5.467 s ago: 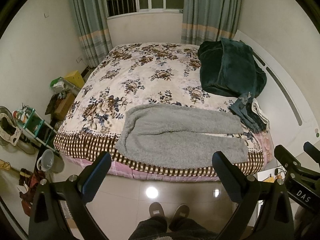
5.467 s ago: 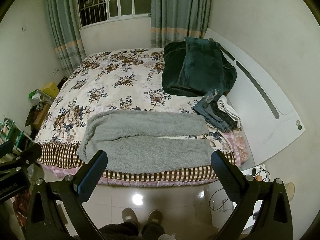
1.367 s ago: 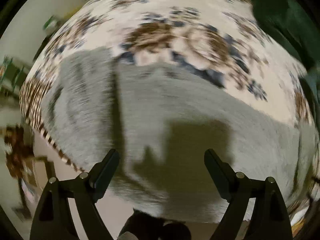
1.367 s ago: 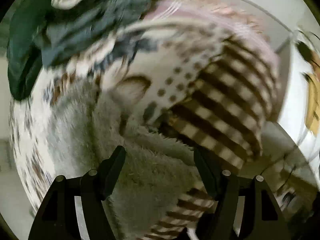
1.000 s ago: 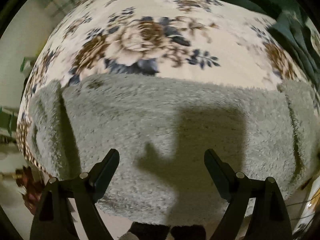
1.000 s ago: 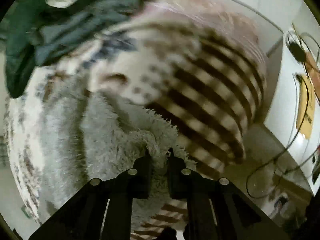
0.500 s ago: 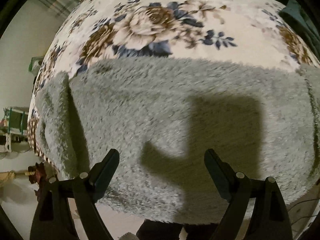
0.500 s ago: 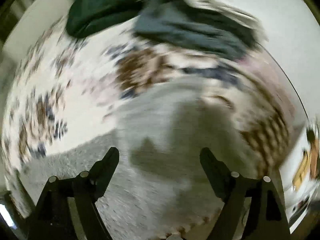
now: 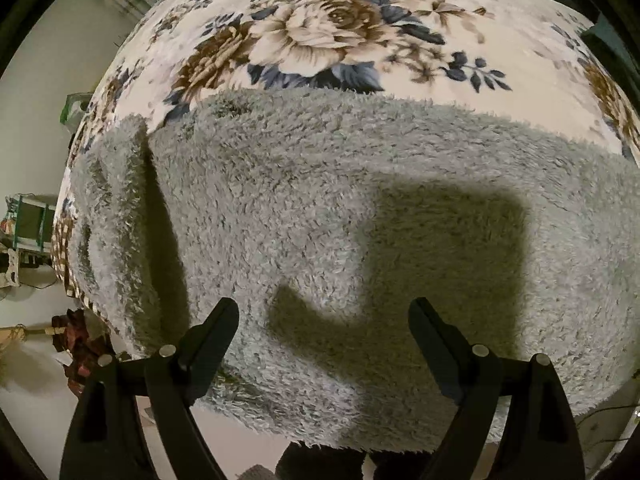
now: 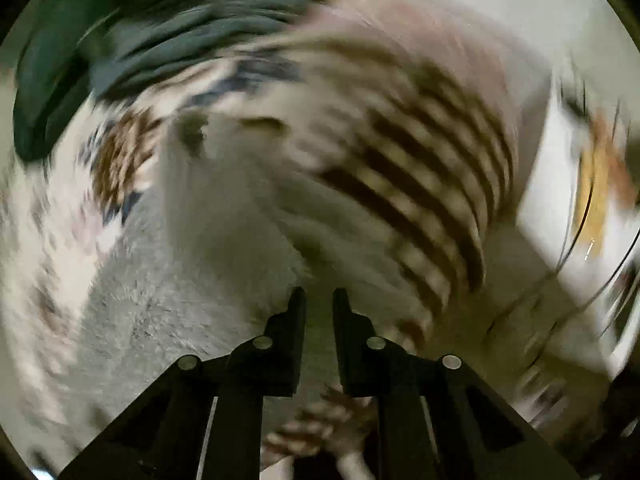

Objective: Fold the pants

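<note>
The grey fleece pants lie flat across the near edge of the floral bed cover. My left gripper is open and empty, hovering just above the pants near their waist end. In the blurred right wrist view, my right gripper is shut on the hem end of the grey pants, with grey fleece between its fingers, over the brown checked edge of the bed.
A dark green blanket and folded dark clothes lie further back on the bed. A shelf and clutter stand on the floor at the left. A white bedside surface with cables is at the right.
My right gripper, open half a second ago over the pants, has swung to the leg end and shut on it. My left gripper has moved slightly closer to the pants and stays open.
</note>
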Available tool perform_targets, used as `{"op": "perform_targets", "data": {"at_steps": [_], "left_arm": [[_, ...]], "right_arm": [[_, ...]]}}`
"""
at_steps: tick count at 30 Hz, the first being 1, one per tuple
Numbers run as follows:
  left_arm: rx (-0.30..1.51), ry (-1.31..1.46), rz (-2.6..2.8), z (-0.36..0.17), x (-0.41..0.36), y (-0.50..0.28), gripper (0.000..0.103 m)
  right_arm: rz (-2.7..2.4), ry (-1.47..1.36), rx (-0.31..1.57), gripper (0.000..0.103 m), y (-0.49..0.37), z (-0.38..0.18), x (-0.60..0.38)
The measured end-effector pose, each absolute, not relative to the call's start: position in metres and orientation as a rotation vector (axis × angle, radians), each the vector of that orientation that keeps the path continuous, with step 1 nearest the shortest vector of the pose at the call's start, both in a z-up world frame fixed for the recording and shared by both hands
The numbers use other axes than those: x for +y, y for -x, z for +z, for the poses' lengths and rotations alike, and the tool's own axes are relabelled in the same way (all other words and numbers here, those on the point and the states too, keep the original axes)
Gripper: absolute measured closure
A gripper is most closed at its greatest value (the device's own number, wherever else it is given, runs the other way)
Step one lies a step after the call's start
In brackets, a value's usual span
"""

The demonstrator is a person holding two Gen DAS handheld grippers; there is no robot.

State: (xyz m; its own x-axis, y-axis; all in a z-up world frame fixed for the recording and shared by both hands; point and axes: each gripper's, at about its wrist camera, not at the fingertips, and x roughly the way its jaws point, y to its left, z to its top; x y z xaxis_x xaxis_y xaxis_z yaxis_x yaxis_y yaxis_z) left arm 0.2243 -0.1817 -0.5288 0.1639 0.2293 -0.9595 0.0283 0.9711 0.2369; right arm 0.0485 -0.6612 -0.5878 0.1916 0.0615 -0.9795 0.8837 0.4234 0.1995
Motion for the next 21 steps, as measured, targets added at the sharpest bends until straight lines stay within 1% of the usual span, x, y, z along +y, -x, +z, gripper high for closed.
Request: {"op": "perform_targets", "data": {"at_steps": [2,3,4,6,9,11,13,15,19,21], "left_arm": [[1.409,-0.215,0.136,-0.530,-0.182,-0.223,0.016],[1.411,-0.215,0.133,-0.530,-0.182,-0.223,0.016],[1.414,-0.217,0.131,-0.530,-0.182,-0.222,0.016],[1.418,-0.216,0.127,-0.529,-0.181,-0.221,0.016],[1.418,-0.221,0.127,-0.527,-0.181,-0.219,0.016],[1.420,-0.227,0.130,-0.527,-0.181,-0.219,0.016],[1.421,-0.231,0.133,-0.526,-0.181,-0.219,0.016],[1.417,-0.230,0.134,-0.525,-0.180,-0.218,0.016],[1.412,-0.229,0.130,-0.523,-0.180,-0.217,0.016],[1.410,-0.226,0.132,-0.523,-0.180,-0.217,0.016]], "right_arm": [[-0.703,-1.159,1.180,0.073,-0.022,-0.597,-0.674],[-0.684,-1.241,1.123,0.060,-0.011,-0.599,-0.677],[-0.657,-1.311,1.069,0.054,-0.004,-0.601,-0.680],[-0.618,-1.401,1.011,0.054,0.000,-0.606,-0.678],[-0.578,-1.483,0.998,0.053,-0.005,-0.623,-0.668],[-0.612,-1.445,1.048,0.053,-0.017,-0.633,-0.662],[-0.611,-1.434,1.021,0.053,-0.025,-0.635,-0.657],[-0.624,-1.403,1.037,0.053,-0.035,-0.638,-0.655],[-0.623,-1.369,1.011,0.053,-0.044,-0.628,-0.652],[-0.674,-1.326,1.039,0.053,-0.045,-0.621,-0.650]]}}
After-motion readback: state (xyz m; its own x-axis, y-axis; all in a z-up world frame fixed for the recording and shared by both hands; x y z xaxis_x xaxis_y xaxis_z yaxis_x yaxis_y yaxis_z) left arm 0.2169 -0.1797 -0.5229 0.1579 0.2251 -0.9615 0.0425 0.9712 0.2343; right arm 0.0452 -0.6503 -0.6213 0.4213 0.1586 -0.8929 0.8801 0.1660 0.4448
